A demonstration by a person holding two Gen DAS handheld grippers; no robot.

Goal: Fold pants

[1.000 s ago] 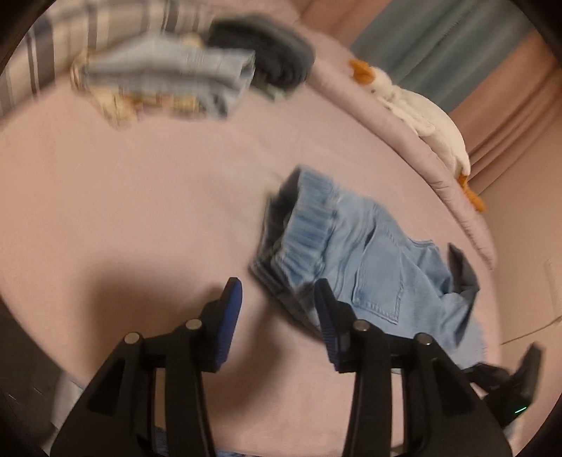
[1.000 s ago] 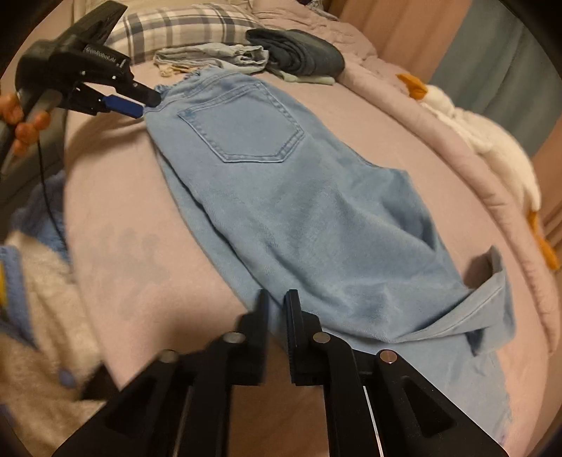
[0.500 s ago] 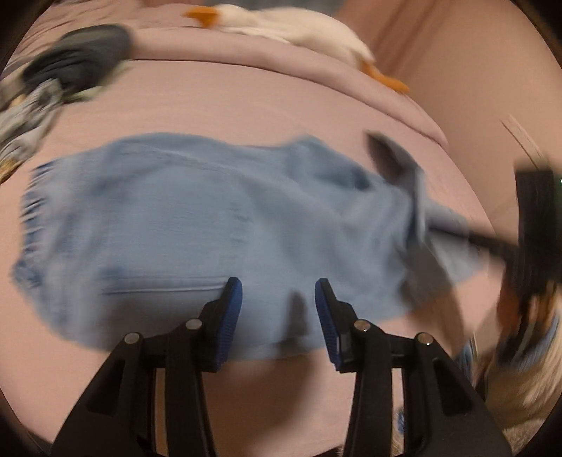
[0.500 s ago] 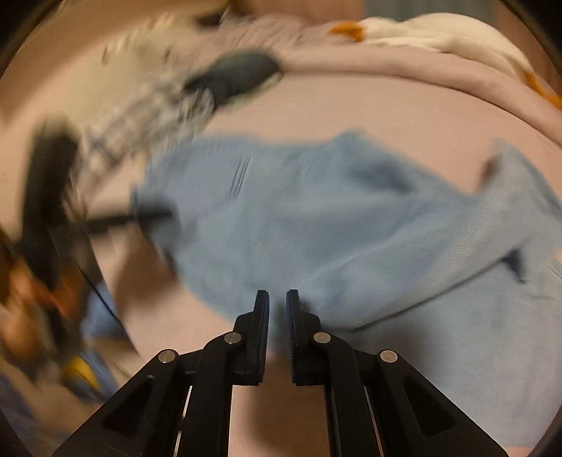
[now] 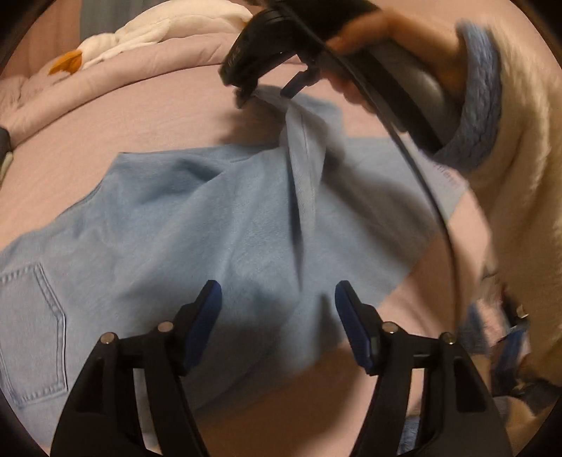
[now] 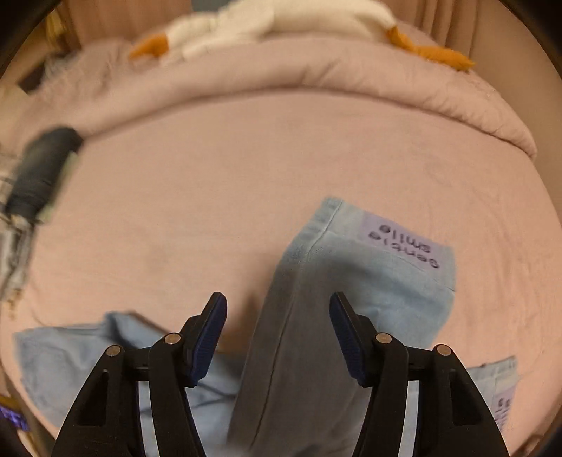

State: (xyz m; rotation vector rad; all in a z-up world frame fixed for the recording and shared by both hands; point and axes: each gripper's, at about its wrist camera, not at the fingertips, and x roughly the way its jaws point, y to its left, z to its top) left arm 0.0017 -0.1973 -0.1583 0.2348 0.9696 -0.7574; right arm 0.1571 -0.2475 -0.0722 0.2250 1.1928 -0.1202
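Observation:
Light blue jeans lie spread on the pink bed, back pocket at the lower left of the left wrist view. My left gripper is open just above the leg fabric, holding nothing. My right gripper is open over a raised fold of the leg cuff, which lies between the jaws. In the left wrist view the right gripper hangs over the far cuff, and a ridge of denim runs up toward it. A lilac label shows inside the cuff.
A rolled pink duvet edges the far side of the bed with a white goose plush on it. Dark folded clothes lie at the left. My fleece sleeve fills the right of the left wrist view.
Both grippers swung from the waist end to the leg end of the jeans. The right gripper went from shut to open and now straddles the cuff fold. The left stayed open.

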